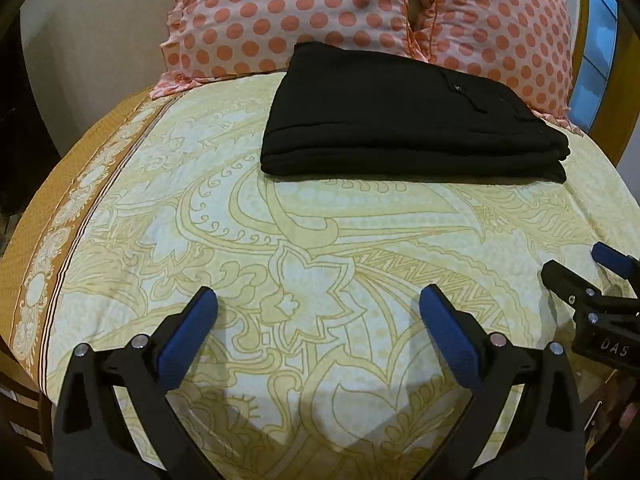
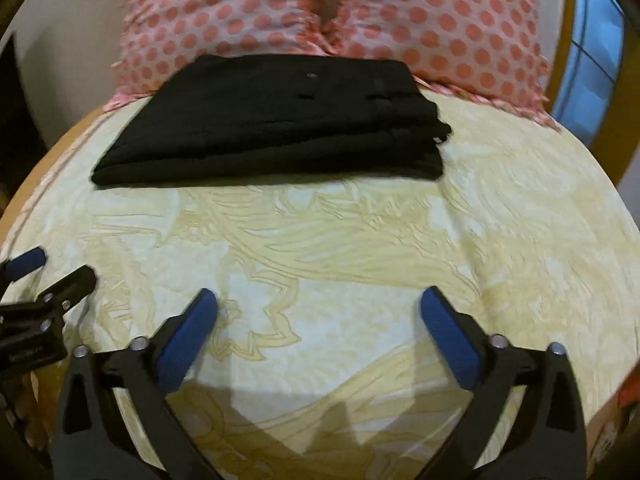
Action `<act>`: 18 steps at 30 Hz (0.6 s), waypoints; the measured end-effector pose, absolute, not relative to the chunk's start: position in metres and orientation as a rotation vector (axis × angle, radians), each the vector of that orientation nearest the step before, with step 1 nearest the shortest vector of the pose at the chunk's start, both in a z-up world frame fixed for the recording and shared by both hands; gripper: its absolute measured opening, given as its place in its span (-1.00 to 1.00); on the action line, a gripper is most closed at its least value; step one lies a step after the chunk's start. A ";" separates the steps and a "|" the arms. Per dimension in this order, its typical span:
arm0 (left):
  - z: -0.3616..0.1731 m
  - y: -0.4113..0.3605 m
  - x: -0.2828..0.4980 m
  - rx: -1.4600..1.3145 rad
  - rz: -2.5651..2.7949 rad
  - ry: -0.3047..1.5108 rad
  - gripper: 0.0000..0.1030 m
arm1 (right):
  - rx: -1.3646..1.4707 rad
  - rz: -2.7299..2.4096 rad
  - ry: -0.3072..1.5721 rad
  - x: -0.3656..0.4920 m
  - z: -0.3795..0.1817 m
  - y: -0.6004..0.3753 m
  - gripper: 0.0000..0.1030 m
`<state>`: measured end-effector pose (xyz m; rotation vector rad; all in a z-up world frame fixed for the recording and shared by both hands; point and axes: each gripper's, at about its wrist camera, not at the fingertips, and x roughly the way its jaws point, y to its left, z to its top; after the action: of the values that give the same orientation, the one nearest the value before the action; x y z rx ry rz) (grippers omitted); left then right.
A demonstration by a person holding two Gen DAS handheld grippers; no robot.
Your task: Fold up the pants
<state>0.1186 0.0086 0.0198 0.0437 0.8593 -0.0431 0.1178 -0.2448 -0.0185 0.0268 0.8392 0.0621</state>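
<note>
A pair of black pants (image 1: 412, 120) lies folded into a flat, layered rectangle at the far end of a bed, its back edge just against two pink pillows (image 1: 288, 12) with coral dots; the near edge of the stack faces a broad stretch of bare yellow-and-cream paisley bedsheet (image 1: 320, 240), which runs unbroken from the pants down to both tools; along the left side the sheet's ochre border band (image 1: 44, 280) marks where the mattress drops away, and at the right a wooden frame and blue window panes (image 2: 596, 52) close in the corner; the left gripper (image 1: 318, 300) hangs over the near part of the sheet, tilted downward, its blue-padded fingers (image 1: 188, 340) spread wide with nothing between them; the right gripper (image 2: 319, 300) sits just beside it at the same end of the bed, fingers likewise spread wide and holding nothing, its tip visible at the right edge of the left camera's view; the pants rest well apart from both sets of pads, straight ahead of the left tool and slightly to the left of the right one; neither tool touches the cloth.
</note>
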 end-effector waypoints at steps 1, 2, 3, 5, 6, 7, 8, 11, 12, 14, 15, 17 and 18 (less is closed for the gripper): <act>0.020 0.009 0.118 0.043 -0.042 0.854 0.97 | 0.032 0.054 0.837 0.117 -0.019 -0.245 0.97; 0.019 0.009 0.117 0.042 -0.040 0.847 0.97 | 0.035 0.047 0.830 0.116 -0.019 -0.245 0.97; 0.019 0.009 0.116 0.041 -0.037 0.840 0.97 | 0.036 0.043 0.824 0.115 -0.019 -0.244 0.97; 0.019 0.009 0.114 0.036 -0.029 0.825 0.97 | 0.037 0.043 0.811 0.113 -0.020 -0.245 0.97; 0.018 0.010 0.113 0.035 -0.028 0.819 0.97 | 0.037 0.044 0.803 0.113 -0.020 -0.246 0.97; 0.018 0.010 0.112 0.035 -0.027 0.813 0.97 | 0.037 0.044 0.797 0.112 -0.021 -0.246 0.97; 0.018 0.010 0.112 0.034 -0.028 0.810 0.97 | 0.037 0.045 0.789 0.111 -0.021 -0.246 0.97; 0.018 0.011 0.112 0.036 -0.032 0.798 0.97 | 0.037 0.045 0.769 0.109 -0.021 -0.246 0.97; 0.017 0.011 0.111 0.036 -0.033 0.795 0.97 | 0.037 0.046 0.766 0.108 -0.022 -0.246 0.97; 0.017 0.011 0.110 0.036 -0.034 0.788 0.97 | 0.031 0.062 0.764 0.107 -0.021 -0.244 0.97; 0.017 0.011 0.110 0.036 -0.035 0.784 0.97 | 0.024 0.077 0.761 0.105 -0.021 -0.242 0.97; 0.017 0.011 0.109 0.036 -0.035 0.779 0.97 | 0.013 0.089 0.749 0.103 -0.022 -0.239 0.97; 0.017 0.011 0.109 0.036 -0.035 0.779 0.97 | 0.017 0.089 0.742 0.102 -0.022 -0.239 0.97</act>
<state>0.1092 0.0105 0.0168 0.0358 0.7787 -0.0348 0.1019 -0.2388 -0.0224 0.0172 0.7418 0.0891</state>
